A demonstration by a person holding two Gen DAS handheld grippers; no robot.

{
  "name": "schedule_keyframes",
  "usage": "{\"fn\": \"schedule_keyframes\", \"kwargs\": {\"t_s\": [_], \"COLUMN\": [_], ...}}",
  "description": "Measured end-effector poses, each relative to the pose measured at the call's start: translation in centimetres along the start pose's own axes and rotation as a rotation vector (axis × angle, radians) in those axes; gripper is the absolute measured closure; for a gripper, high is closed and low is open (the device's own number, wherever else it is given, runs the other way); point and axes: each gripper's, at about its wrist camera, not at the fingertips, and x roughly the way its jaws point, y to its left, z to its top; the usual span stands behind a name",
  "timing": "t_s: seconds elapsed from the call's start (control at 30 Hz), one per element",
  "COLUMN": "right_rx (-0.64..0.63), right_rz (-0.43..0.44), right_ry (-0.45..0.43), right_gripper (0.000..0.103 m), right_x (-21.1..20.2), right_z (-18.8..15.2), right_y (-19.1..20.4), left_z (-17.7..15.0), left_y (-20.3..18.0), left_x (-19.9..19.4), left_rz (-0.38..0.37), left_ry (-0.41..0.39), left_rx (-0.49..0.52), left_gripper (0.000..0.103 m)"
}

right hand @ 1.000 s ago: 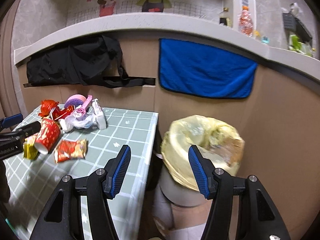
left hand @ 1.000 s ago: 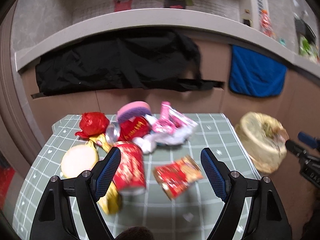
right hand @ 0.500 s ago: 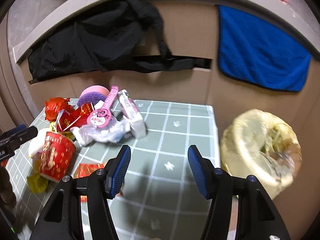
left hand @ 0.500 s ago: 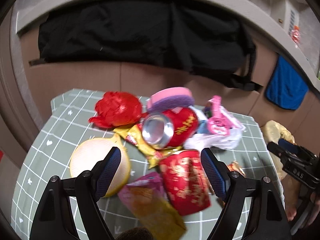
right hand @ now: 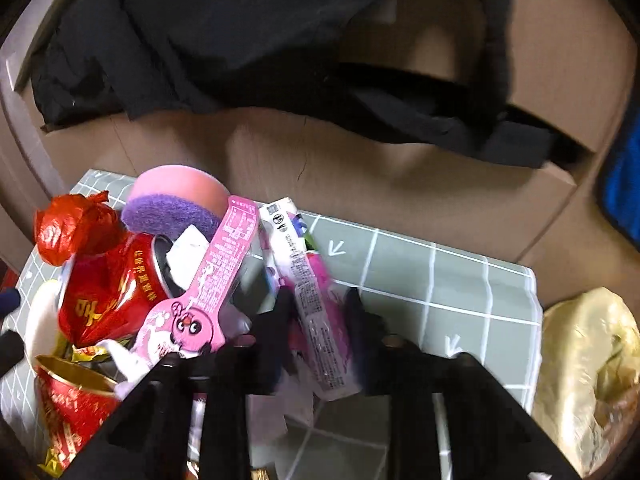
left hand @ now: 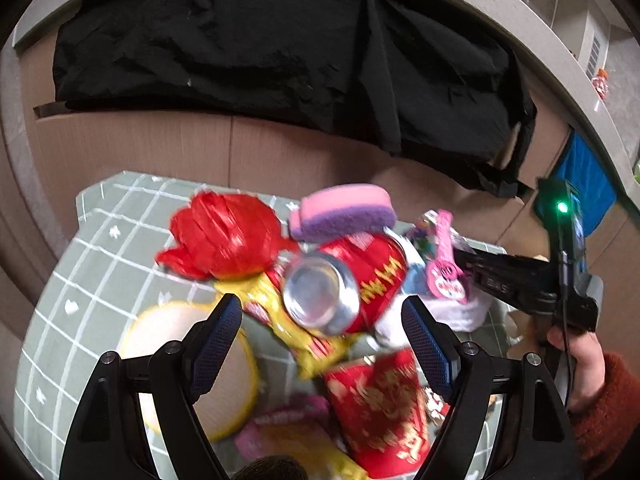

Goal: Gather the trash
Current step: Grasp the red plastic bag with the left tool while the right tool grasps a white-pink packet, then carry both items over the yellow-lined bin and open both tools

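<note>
Both grippers have swung from the bin to the desk [right hand: 420, 276]: the right gripper [right hand: 316, 312] now pinches the white-and-pink packet [right hand: 316, 320] (first catch, likely), the left gripper [left hand: 322, 316], spread, hovers over the red can [left hand: 348, 276] mid-heap.

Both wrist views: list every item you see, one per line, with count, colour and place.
soda can: 1, red, on its side mid-pile
sponge: 1, pink and purple, atop pile's far side
crumpled wrapper: 1, red, pile's left
paper cup: 1, red, near edge
round lid: 1, cream, left
pink card: 1, leaning on can
white-pink packet: 1, between right claw's fingers
table: 1, green checked
bin bag: 1, yellow, right of table
black cloth: 1, behind
left claw: open, above pile
right claw: around packet
</note>
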Motion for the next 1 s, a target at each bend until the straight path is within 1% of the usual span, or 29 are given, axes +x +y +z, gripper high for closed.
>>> {"fn": "schedule_keyframes", "kwargs": {"t_s": [0.03, 0.1, 0.17, 0.23, 0.33, 0.43, 0.5, 0.53, 0.6, 0.67, 0.7, 0.73, 0.77, 0.9, 1.0], "right_rx": [0.015, 0.043, 0.052, 0.075, 0.112, 0.098, 0.077, 0.074, 0.07, 0.067, 0.061, 0.054, 0.047, 0.035, 0.042], "right_rz": [0.001, -0.01, -0.027, -0.027, -0.005, -0.027, -0.038, -0.038, -0.032, -0.027, -0.026, -0.027, -0.027, -0.012, 0.003], "right_ry": [-0.006, -0.022, -0.031, -0.029, -0.022, -0.032, -0.038, -0.04, -0.044, -0.048, -0.052, -0.057, -0.063, -0.083, -0.104], "right_gripper": [0.087, 0.088, 0.088, 0.088, 0.088, 0.088, 0.088, 0.088, 0.088, 0.088, 0.088, 0.088, 0.088, 0.088, 0.088], "right_x": [-0.2, -0.7, -1.3, -1.7, -2.3, -2.9, -3.1, -3.3, -3.5, -3.6, -3.7, -3.8, -3.9, -4.9, -6.0], "right_z": [0.0, -0.3, -0.7, -1.5, -2.6, -3.3, -3.7, -3.7, -3.8, -3.8, -3.8, -3.7, -3.7, -3.5, -3.0], "right_y": [-0.4, -1.4, -2.2, -3.3, -4.6, -4.5, -4.3, -4.1, -3.9, -3.7, -3.5, -3.3, -3.0, -2.9, -3.1], "left_z": [0.5, 1.9, 3.4, 4.4, 5.2, 5.5, 5.5, 5.3, 5.2, 5.1, 5.0, 4.9, 4.8, 5.0, 5.8], "left_y": [0.5, 2.0, 3.6, 4.9, 5.9, 6.7, 7.4, 7.8, 8.2, 8.3, 8.3, 8.2, 8.1, 6.9, 5.4], "left_x": [-0.1, -0.1, 0.7, 1.9, 4.7, 7.4, 8.4, 8.6, 8.8, 8.8, 8.7, 8.6, 8.4, 7.0, 5.1], "left_rz": [0.011, 0.023, 0.024, 0.047, 0.081, 0.118, 0.113, 0.11, 0.095, 0.098, 0.096, 0.093, 0.1, 0.122, 0.107], "left_ry": [-0.012, -0.025, -0.026, -0.03, 0.021, 0.085, 0.111, 0.122, 0.14, 0.151, 0.159, 0.167, 0.169, 0.134, 0.095], "left_rx": [-0.003, -0.025, -0.058, -0.092, -0.101, -0.127, -0.175, -0.199, -0.231, -0.241, -0.242, -0.243, -0.247, -0.237, -0.223], "left_gripper": [0.021, 0.021, 0.021, 0.021, 0.021, 0.021, 0.022, 0.026, 0.028, 0.03, 0.032, 0.039, 0.039, 0.045, 0.047]}}
